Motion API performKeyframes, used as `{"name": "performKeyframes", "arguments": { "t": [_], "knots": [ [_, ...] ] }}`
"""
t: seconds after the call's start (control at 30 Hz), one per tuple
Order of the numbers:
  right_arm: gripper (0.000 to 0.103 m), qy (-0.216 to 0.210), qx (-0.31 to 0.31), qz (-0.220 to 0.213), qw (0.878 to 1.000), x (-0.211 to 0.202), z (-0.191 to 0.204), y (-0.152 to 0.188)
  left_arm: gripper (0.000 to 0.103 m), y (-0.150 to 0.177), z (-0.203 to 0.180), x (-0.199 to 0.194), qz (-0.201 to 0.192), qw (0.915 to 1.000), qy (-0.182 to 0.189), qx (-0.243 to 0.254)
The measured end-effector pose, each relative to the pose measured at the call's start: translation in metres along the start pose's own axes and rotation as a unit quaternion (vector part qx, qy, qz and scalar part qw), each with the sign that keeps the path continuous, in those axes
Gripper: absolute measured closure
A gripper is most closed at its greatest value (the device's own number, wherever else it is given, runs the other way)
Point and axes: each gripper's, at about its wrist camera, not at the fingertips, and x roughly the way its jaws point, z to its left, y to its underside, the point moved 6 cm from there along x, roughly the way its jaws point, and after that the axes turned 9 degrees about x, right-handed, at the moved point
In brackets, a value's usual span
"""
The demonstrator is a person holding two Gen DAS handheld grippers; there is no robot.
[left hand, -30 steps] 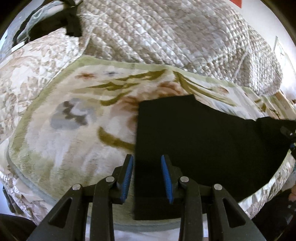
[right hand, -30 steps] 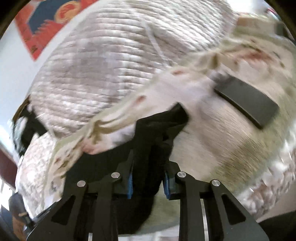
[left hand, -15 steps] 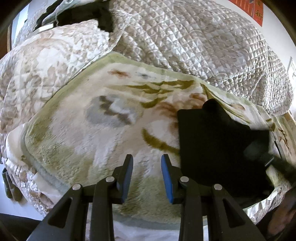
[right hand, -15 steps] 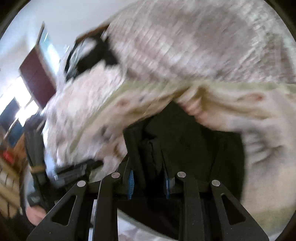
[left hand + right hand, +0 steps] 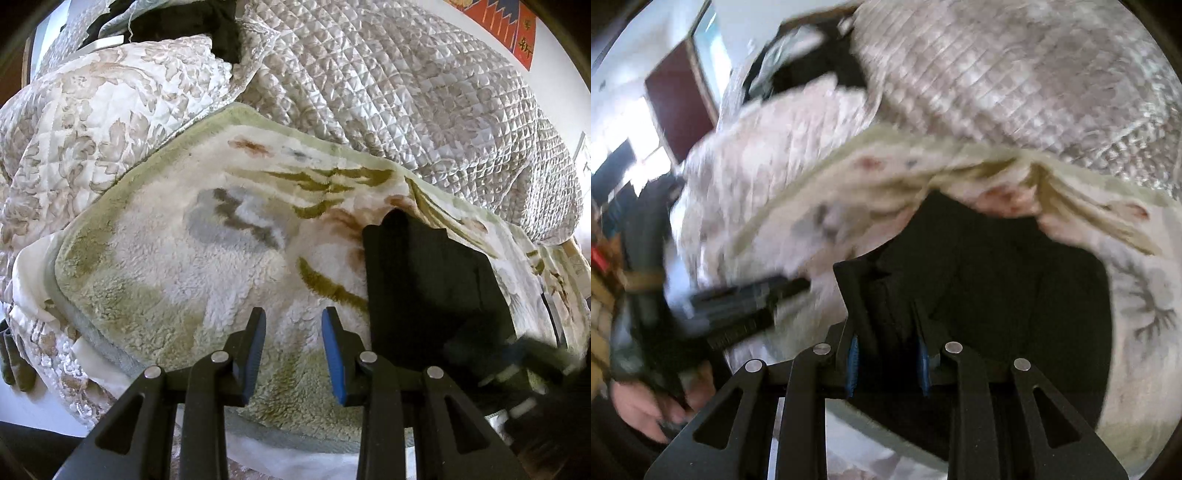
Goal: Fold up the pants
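Floral fleece blanket (image 5: 192, 280) on quilted bed, left tongs (image 5: 293, 349) released, right tongs (image 5: 888, 363) grasping black pants (image 5: 997, 280).

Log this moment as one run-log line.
right claw: gripping black pants | left claw: open, empty | pants on fleece blanket

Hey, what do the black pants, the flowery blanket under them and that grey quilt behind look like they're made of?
Black pants: a matte, smooth woven or knit cloth, probably; no sheen, crisp folded edges.
Flowery blanket: plush fleece or pile, judging by the fuzzy, tufted surface.
Grey quilt: satin-like padded fabric, likely synthetic; glossy highlights on stitched diamond puffs.
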Motion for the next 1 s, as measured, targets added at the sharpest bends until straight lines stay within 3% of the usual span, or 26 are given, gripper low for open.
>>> {"name": "performKeyframes", "arguments": {
  "t": [0.07, 0.13, 0.2, 0.27, 0.53, 0.6, 0.77, 0.83, 0.87, 1.0],
  "knots": [
    [0.078, 0.002, 0.001, 0.023, 1.0, 0.017, -0.001, 0.015, 0.069, 0.0, 0.003, -0.002, -0.001, 1.0, -0.003, -0.003],
    [0.075, -0.008, 0.007, 0.016, 1.0, 0.017, -0.003, 0.016, 0.069, 0.0, 0.007, -0.005, -0.002, 1.0, -0.007, -0.005],
    [0.063, -0.027, 0.014, 0.019, 0.999, 0.015, -0.003, 0.013, 0.069, 0.0, 0.009, -0.008, -0.003, 0.9999, -0.011, -0.007],
    [0.06, -0.037, 0.013, 0.021, 0.999, 0.008, -0.001, 0.012, 0.069, -0.001, 0.01, -0.011, -0.005, 0.9999, -0.014, -0.007],
    [0.056, -0.096, 0.025, -0.045, 0.994, -0.046, -0.007, 0.005, 0.069, -0.009, -0.002, -0.019, -0.012, 0.9996, -0.019, 0.013],
    [0.056, -0.089, 0.033, -0.057, 0.994, -0.054, -0.018, 0.005, 0.069, -0.012, -0.008, -0.02, -0.013, 0.9996, -0.014, 0.018],
    [0.056, -0.019, 0.096, -0.048, 0.994, -0.055, -0.064, 0.021, 0.069, -0.018, -0.035, -0.019, -0.016, 0.9991, 0.013, 0.038],
    [0.06, 0.017, 0.118, -0.032, 0.992, -0.048, -0.082, 0.032, 0.069, -0.019, -0.048, -0.017, -0.014, 0.9985, 0.027, 0.045],
    [0.062, 0.025, 0.126, 0.004, 0.992, -0.035, -0.09, 0.041, 0.069, -0.02, -0.055, -0.014, -0.012, 0.9981, 0.033, 0.051],
    [0.063, 0.013, 0.117, 0.002, 0.993, -0.04, -0.092, 0.034, 0.069, -0.028, -0.076, -0.006, -0.007, 0.9964, 0.05, 0.068]
  ]
}}
